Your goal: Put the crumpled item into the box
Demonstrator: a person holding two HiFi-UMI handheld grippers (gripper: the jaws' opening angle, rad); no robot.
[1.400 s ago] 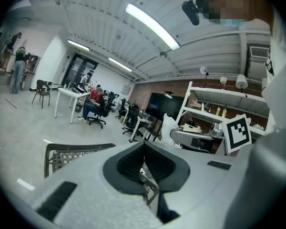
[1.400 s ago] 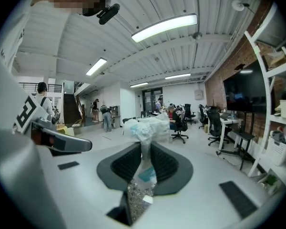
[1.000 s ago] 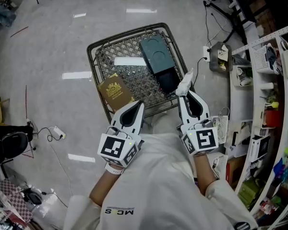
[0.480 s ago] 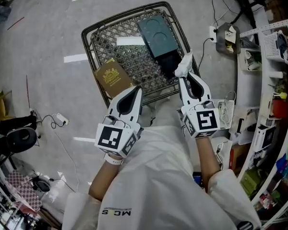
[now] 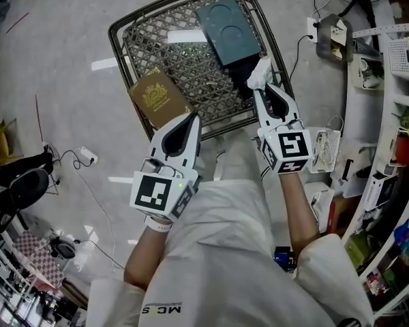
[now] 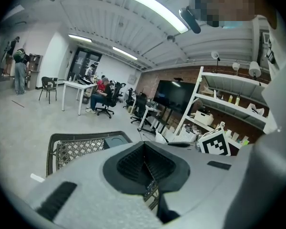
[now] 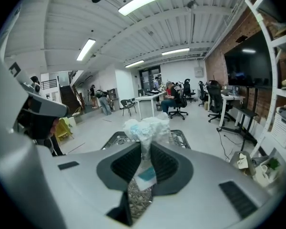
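Two grippers hang over the near edge of the mesh bench (image 5: 157, 60), and only one matters for the coming move. Our right gripper (image 5: 262, 88) has its fingers part-way closed, pinching the crumpled item (image 5: 260, 72), a white wad that stands up out of the tips. Our left gripper (image 5: 188, 120) has its fingers pressed together on nothing, near the brown booklet (image 5: 157, 99) at the bench's near-left edge.

The box (image 5: 226, 27) lies along the bench's right side. Its long axis runs from the near-right edge toward the far edge, with the teal part farther and the black part nearer. The wad sits just beside that black end, on its right, so the box lies ahead and a little left of our right fingers. We take the black part for the open tray, though from above we cannot be sure. Our right hand is plainly the nearer one.
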